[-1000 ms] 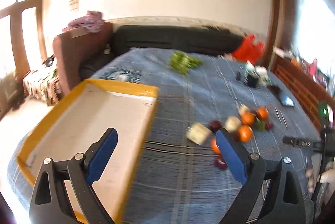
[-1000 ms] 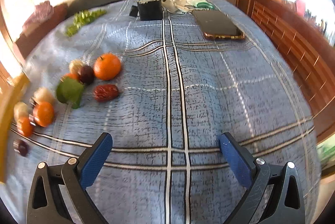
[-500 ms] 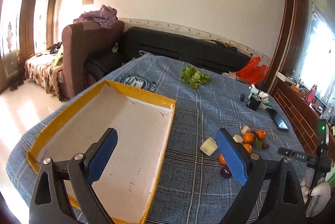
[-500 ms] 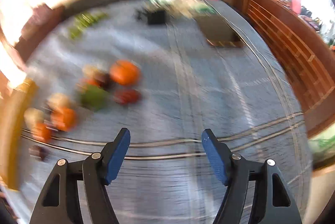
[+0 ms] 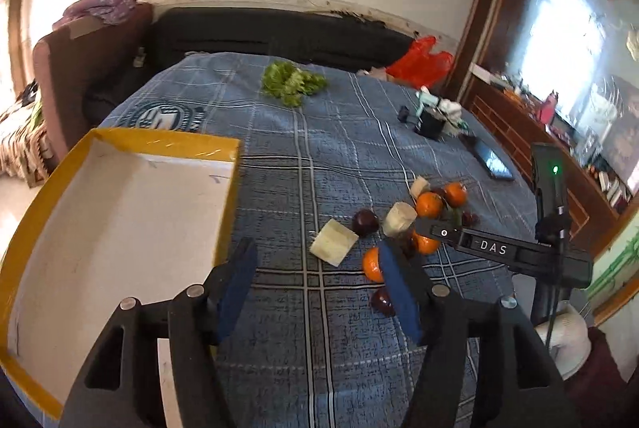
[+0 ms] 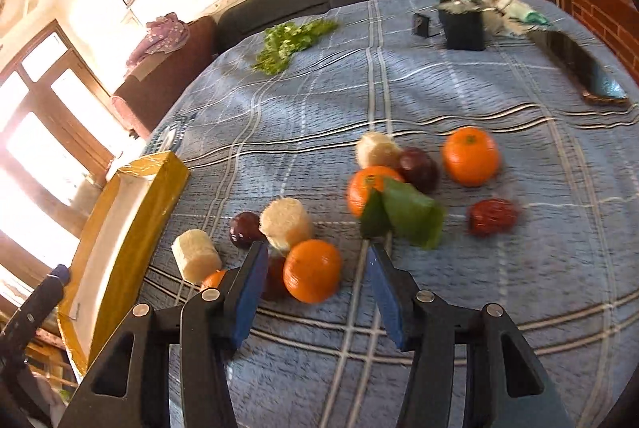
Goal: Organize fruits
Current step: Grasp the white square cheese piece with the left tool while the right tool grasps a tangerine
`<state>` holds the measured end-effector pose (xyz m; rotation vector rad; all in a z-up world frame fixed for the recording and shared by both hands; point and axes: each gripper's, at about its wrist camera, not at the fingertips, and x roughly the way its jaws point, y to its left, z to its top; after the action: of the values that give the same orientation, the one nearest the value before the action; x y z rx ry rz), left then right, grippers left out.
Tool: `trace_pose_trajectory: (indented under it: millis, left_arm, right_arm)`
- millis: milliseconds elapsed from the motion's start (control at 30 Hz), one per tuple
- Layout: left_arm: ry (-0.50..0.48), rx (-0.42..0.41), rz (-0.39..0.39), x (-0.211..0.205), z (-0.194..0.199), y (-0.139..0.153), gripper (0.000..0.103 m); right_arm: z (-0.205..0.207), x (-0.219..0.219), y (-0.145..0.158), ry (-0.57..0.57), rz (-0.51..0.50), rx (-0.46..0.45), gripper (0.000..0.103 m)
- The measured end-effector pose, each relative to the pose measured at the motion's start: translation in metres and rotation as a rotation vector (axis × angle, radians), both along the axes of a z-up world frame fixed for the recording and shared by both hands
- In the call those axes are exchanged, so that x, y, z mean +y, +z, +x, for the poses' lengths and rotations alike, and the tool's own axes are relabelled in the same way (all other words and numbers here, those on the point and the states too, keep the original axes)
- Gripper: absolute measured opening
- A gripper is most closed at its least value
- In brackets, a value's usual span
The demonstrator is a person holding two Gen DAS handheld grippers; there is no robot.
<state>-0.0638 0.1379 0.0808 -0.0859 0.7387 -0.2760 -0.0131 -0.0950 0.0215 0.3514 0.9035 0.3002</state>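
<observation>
We have swung both grippers toward the fruit pile on the bed. The right gripper (image 6: 315, 278) has just narrowed its fingers around the nearest orange (image 6: 312, 270) — not yet pinching; the left gripper (image 5: 319, 286) has half-closed on nothing, and the yellow tray (image 5: 28, 212) waits beside it.

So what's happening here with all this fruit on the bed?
A person holds a gripper in each hand above a blue plaid blanket. Oranges, dark plums and pale cut chunks lie scattered; the yellow-edged tray is empty. The right gripper, jaws just closing, frames an orange without pinching it. The left gripper, also closing, holds nothing.
</observation>
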Motion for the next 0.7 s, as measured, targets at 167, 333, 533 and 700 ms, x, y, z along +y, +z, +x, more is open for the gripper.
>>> trace_pose_trajectory:
  millis: [167, 333, 533, 700]
  left_arm:
    - [-0.062, 0.063, 0.050, -0.023, 0.036, -0.023, 0.062]
    - [-0.102, 0.112, 0.056, -0.034, 0.065, -0.042, 0.062]
    - [-0.140, 0.188, 0.077, -0.041, 0.079, -0.062, 0.038]
    - [-0.098, 0.146, 0.076, -0.035, 0.065, -0.052, 0.038]
  right_arm:
    - [0.005, 0.003, -0.013, 0.026, 0.039, 0.014, 0.047]
    - [0.003, -0.002, -0.015, 0.018, 0.051, 0.013, 0.037]
    - [0.004, -0.004, -0.015, 0.017, 0.064, 0.019, 0.036]
    - [-0.001, -0.006, -0.012, 0.005, 0.049, 0.003, 0.036]
